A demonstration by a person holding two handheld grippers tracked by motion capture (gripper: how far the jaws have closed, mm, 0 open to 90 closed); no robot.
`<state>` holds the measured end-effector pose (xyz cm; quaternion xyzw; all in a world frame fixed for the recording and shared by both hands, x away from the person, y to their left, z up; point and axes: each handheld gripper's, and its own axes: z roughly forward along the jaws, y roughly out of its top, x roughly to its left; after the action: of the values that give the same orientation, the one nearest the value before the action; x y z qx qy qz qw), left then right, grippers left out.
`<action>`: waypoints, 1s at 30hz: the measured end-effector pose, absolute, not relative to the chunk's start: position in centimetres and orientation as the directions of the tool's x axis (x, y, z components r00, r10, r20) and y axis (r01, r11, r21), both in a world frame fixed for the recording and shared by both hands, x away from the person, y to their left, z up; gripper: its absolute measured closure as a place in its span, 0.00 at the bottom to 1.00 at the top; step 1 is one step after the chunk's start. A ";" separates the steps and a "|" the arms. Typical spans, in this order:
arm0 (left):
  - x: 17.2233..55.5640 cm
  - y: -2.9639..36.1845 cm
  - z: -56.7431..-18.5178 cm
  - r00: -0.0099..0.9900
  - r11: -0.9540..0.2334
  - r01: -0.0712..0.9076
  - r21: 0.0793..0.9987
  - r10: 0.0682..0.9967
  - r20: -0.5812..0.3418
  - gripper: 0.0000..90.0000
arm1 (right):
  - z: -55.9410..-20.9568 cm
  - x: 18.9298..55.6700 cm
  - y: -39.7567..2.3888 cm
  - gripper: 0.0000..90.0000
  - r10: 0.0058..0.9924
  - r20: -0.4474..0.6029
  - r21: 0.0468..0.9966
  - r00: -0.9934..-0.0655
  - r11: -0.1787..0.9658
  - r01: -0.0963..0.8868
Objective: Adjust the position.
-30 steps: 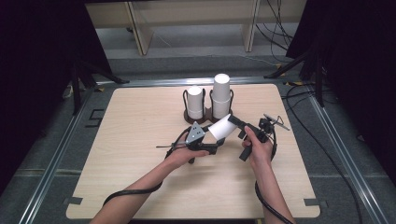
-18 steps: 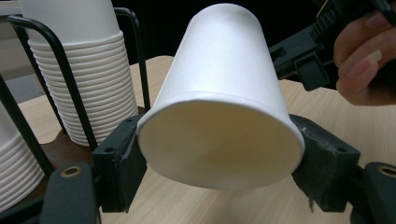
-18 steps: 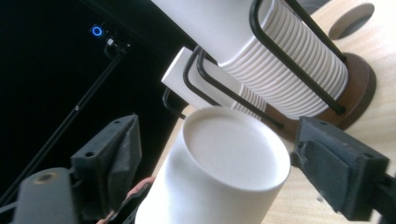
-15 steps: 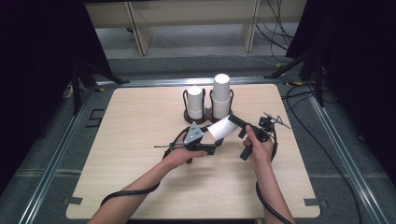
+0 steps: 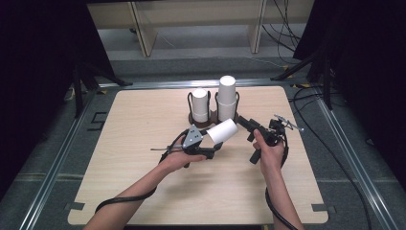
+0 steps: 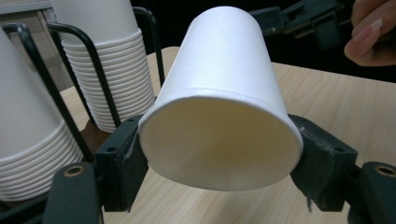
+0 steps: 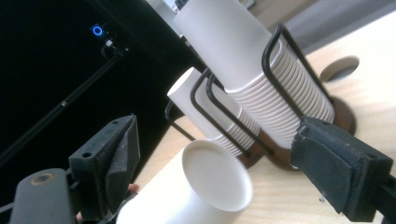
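While the left gripper [image 6: 219, 158] clamps a smooth white tapered paper cup [image 6: 224, 107] by its rim, the right gripper [image 7: 219, 172] has its padded black jaws spread wide.

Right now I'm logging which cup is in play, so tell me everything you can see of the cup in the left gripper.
The white paper cup looks plain and undented, with a rolled rim. It lies tilted on its side, mouth toward the left gripper, whose jaws clamp its rim end from both sides. It is lifted off the wooden table, its closed base toward the open right gripper.

High view overhead, facing forward-down; both gripper views close, sharing cup [image 6: 219, 98] and rack [image 7: 280, 60].
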<state>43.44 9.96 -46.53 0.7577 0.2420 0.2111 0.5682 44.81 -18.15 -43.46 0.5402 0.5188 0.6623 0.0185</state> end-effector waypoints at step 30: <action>44.1 15.3 -43.9 0.812 -0.446 0.136 0.885 0.562 0.159 0.31 | -44.4 43.3 -18.0 0.20 0.787 0.383 0.886 -0.484 -0.165 0.433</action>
<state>44.07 15.30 -43.91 0.8209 0.2127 0.2213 0.4815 43.31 -18.00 -44.37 0.4850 0.6285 0.5892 0.1502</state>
